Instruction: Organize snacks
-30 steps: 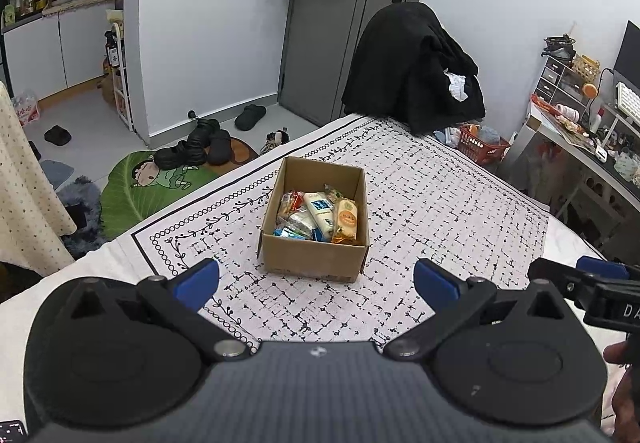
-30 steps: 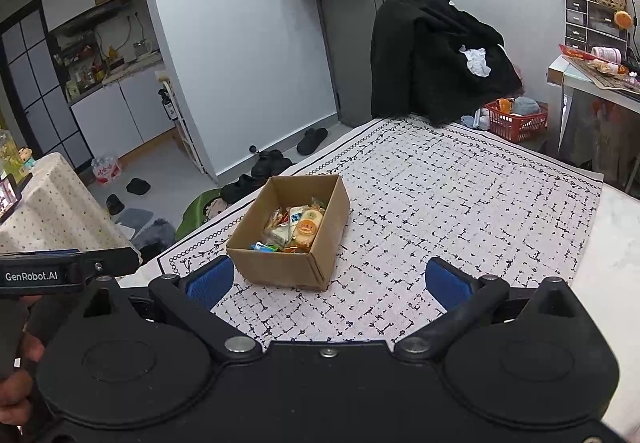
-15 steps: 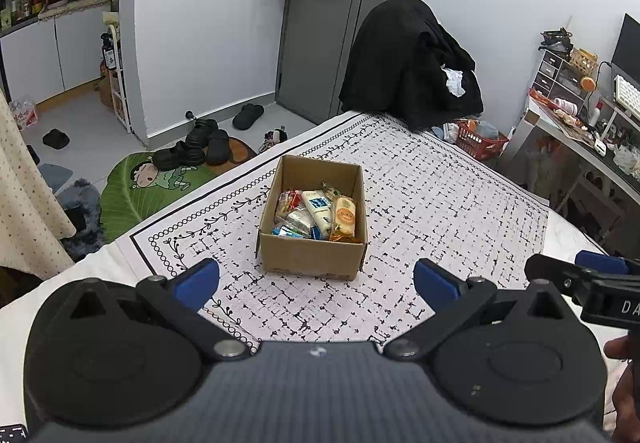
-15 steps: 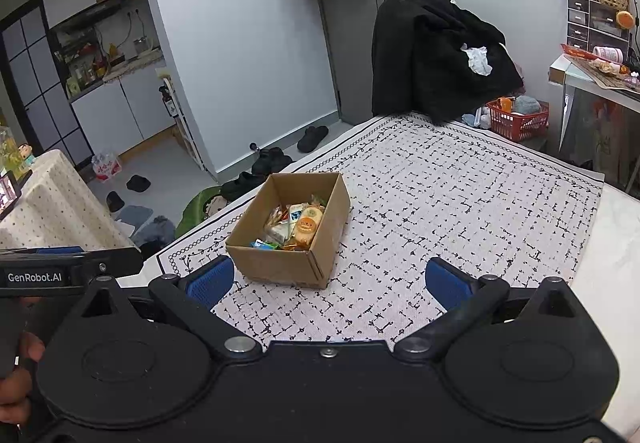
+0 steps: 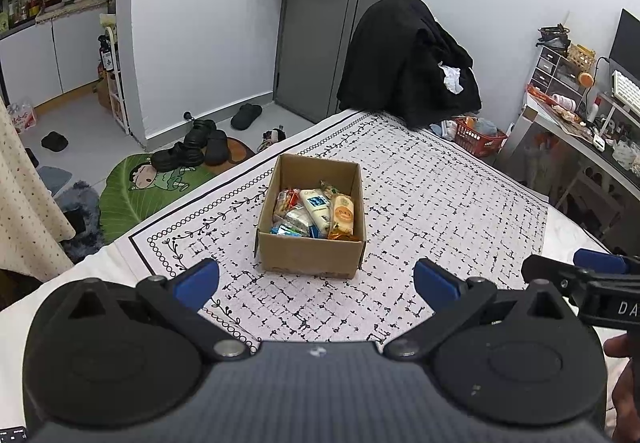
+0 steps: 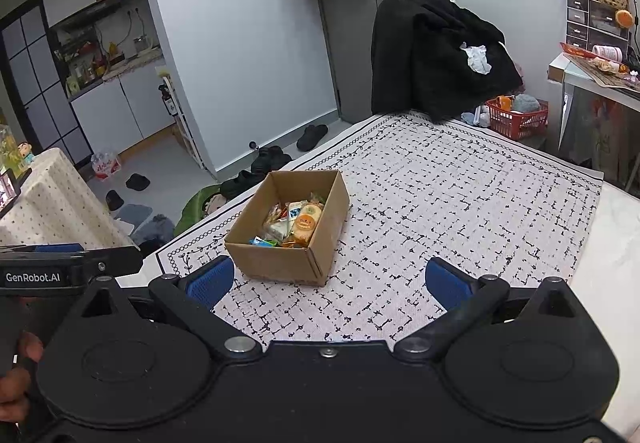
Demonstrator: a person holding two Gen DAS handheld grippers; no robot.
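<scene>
An open cardboard box (image 5: 310, 257) stands on the patterned tablecloth (image 5: 432, 203), also in the right wrist view (image 6: 280, 263). It holds several wrapped snacks (image 5: 316, 211), among them an orange packet (image 6: 305, 223) and a white one. My left gripper (image 5: 316, 279) is open and empty, held back from the box's near side. My right gripper (image 6: 326, 279) is open and empty, just right of the box's near corner. Each gripper shows at the edge of the other's view.
A chair draped with black clothes (image 5: 408, 63) stands at the table's far edge. A red basket (image 5: 478, 135), a cluttered desk (image 5: 580, 119), shoes and a green mat (image 5: 160, 179) lie on the floor around. The cloth ends near the right table edge (image 6: 612, 227).
Both grippers have drifted slightly; the box sits a little lower and nearer in the views. Both stay open and empty.
</scene>
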